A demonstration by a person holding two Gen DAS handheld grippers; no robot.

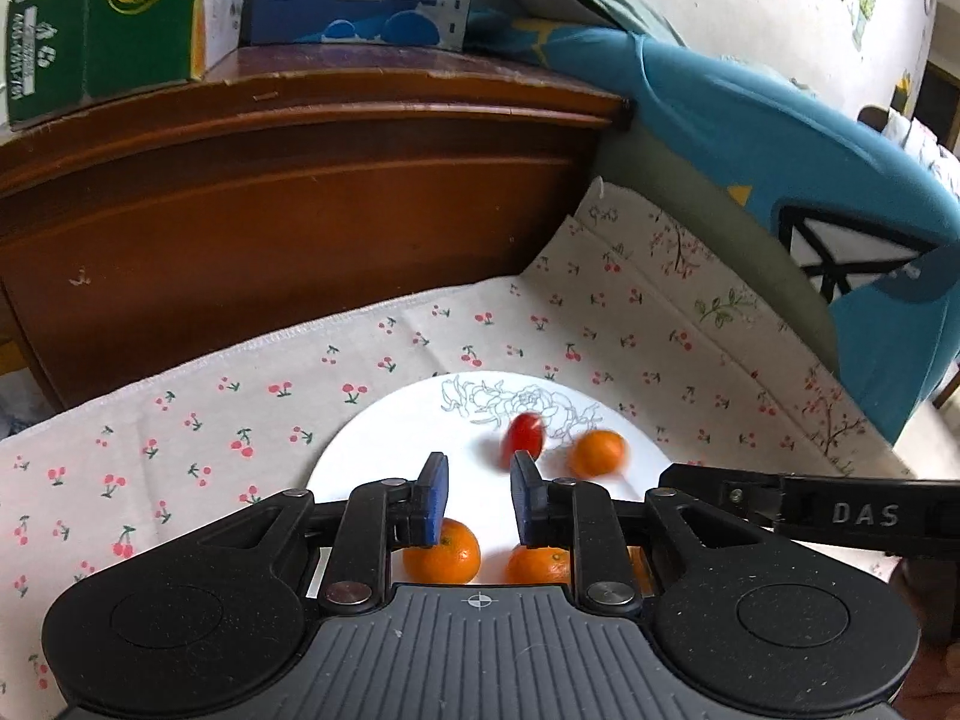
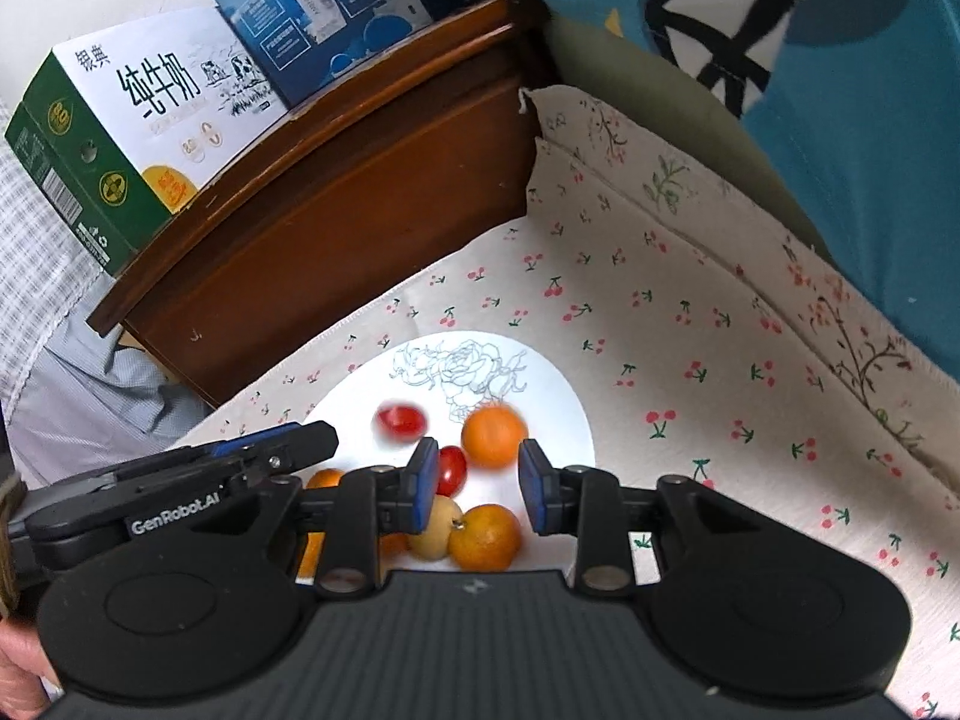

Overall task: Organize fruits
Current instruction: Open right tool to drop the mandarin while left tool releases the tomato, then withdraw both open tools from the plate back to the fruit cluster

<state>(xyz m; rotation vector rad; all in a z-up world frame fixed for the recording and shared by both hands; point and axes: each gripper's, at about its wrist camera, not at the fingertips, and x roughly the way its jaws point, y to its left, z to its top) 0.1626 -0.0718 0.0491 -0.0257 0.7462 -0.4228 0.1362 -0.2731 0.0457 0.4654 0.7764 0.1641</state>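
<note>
Dark wooden headboard (image 1: 288, 192) – milk cartons (image 2: 144, 138) on top, cherry-print cloth (image 1: 180, 420) below.

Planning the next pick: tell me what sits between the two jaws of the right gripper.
Nothing is gripped by the right gripper. In the right wrist view, its open jaws frame an orange on the white plate farther on, untouched.

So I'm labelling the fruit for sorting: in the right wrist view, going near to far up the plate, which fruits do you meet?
Near orange beside the pale yellow fruit → red cherry tomato → far orange → blurred red tomato, all on the white plate.
</note>
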